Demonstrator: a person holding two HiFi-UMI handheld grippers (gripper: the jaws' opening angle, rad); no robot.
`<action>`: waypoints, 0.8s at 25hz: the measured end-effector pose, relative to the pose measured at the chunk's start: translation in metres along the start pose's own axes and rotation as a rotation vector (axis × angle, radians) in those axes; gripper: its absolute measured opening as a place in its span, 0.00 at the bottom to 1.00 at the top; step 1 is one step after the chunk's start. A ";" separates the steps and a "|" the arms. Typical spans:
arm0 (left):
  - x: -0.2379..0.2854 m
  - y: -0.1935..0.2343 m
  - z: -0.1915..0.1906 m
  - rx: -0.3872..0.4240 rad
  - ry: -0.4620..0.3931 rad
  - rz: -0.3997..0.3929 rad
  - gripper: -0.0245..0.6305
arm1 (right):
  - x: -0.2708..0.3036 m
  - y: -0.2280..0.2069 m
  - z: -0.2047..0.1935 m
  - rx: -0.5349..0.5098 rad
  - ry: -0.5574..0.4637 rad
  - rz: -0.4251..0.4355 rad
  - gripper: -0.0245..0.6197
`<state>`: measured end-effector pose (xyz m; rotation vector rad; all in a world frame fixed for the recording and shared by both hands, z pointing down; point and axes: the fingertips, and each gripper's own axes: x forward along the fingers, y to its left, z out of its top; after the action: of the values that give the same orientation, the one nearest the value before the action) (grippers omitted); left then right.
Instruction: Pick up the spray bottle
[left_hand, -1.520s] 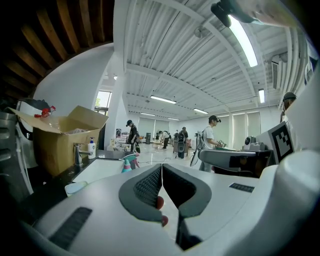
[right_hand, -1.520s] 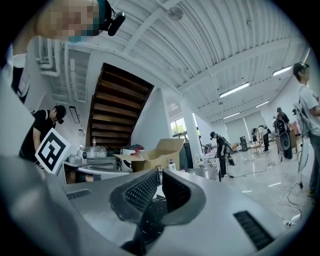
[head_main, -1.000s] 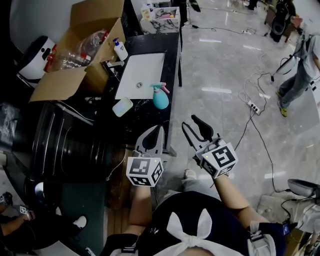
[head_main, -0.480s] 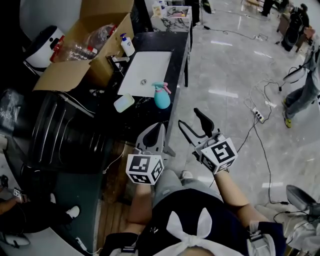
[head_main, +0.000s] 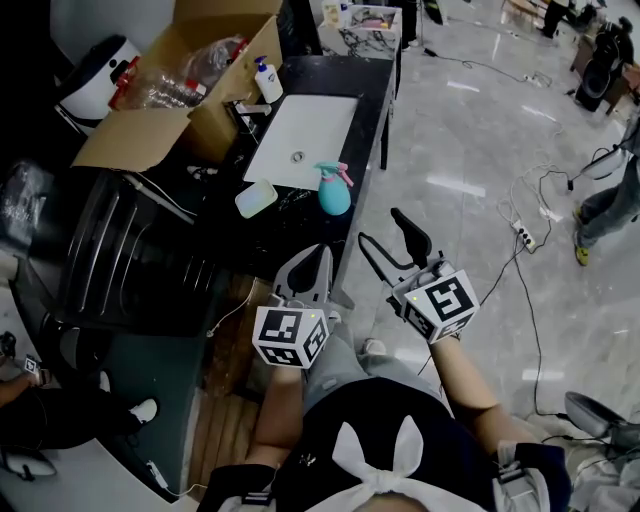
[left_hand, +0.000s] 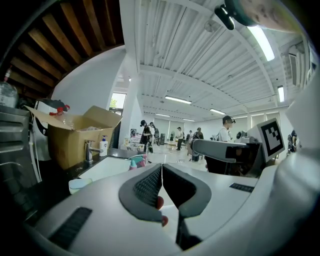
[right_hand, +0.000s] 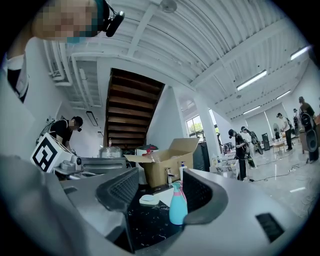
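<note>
The spray bottle (head_main: 334, 190), teal with a pink head, stands upright on the black counter (head_main: 375, 92) near its front edge, beside the white sink (head_main: 300, 140). My right gripper (head_main: 383, 230) hovers short of it, over the floor, its jaws opening with nothing between the pads. In the right gripper view the bottle (right_hand: 177, 207) shows ahead, close to the right finger (right_hand: 205, 197) but apart from it. My left gripper (head_main: 316, 255) is shut and empty, near the counter's front. The left gripper view shows the bottle (left_hand: 136, 162) further off, left of the shut gripper (left_hand: 161, 169).
An open cardboard box (head_main: 180, 90) with plastic bottles sits at the counter's left, with a faucet (head_main: 245, 112) and a pump bottle (head_main: 266, 78) by the sink. A pale soap dish (head_main: 256, 197) lies left of the spray bottle. A power strip (head_main: 525, 235) and cables lie on the floor.
The right gripper's jaws have spread wider and it has edged toward the counter. The left gripper has stayed shut and nearly still. The head view has shifted slightly.
</note>
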<state>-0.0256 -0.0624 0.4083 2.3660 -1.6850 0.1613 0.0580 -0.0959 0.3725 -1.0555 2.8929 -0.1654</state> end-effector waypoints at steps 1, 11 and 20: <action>0.001 0.002 0.000 0.000 0.004 0.000 0.08 | 0.003 -0.001 0.000 -0.001 0.003 0.000 0.44; 0.016 0.025 0.008 0.003 0.024 -0.015 0.08 | 0.035 -0.011 0.002 -0.003 0.018 -0.008 0.44; 0.037 0.046 0.016 0.008 0.032 -0.049 0.08 | 0.063 -0.023 0.005 -0.010 0.024 -0.029 0.44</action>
<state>-0.0572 -0.1146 0.4071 2.3954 -1.6133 0.1961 0.0251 -0.1548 0.3694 -1.1058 2.9034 -0.1655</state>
